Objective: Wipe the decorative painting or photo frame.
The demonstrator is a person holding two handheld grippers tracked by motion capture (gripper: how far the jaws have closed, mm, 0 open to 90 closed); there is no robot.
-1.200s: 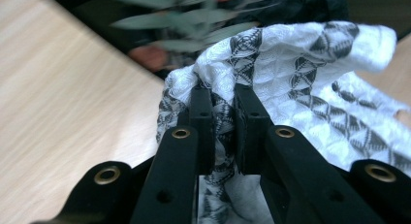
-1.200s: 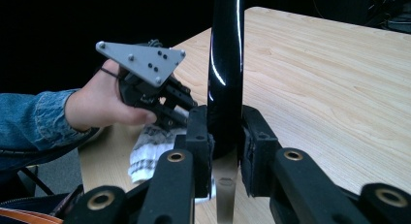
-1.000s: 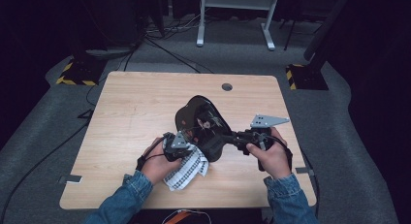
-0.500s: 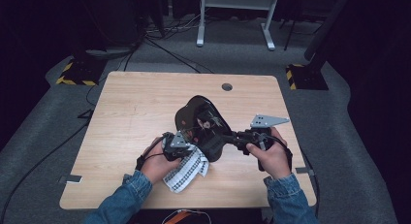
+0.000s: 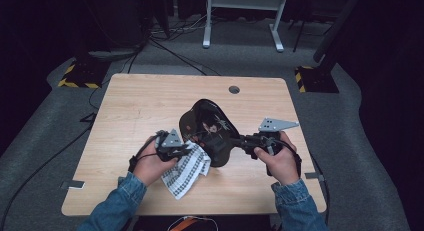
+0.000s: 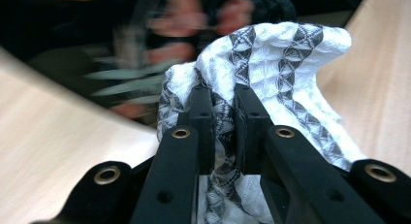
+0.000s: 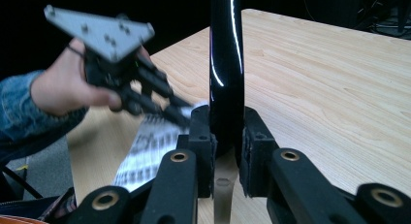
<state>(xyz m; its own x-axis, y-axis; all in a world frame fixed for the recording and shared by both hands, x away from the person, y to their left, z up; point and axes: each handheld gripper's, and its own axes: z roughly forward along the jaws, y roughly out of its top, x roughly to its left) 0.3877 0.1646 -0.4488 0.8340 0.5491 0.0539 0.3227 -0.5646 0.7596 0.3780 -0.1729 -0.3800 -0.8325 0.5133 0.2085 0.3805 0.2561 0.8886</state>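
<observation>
Your left gripper (image 5: 186, 147) lifts its clamped cloth (image 5: 187, 168) toward the plate (image 5: 210, 131); right jaws have been tightening on its rim, so hard wiping could twist it loose.

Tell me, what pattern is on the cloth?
White cloth with grey zigzag stripes, clearest in the left gripper view.

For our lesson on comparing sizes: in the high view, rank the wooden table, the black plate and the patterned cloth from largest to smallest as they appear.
1. Wooden table, clearly largest.
2. Black plate, held tilted.
3. Patterned cloth, bunched up and partly hidden, so its rank below the plate is uncertain.
</observation>
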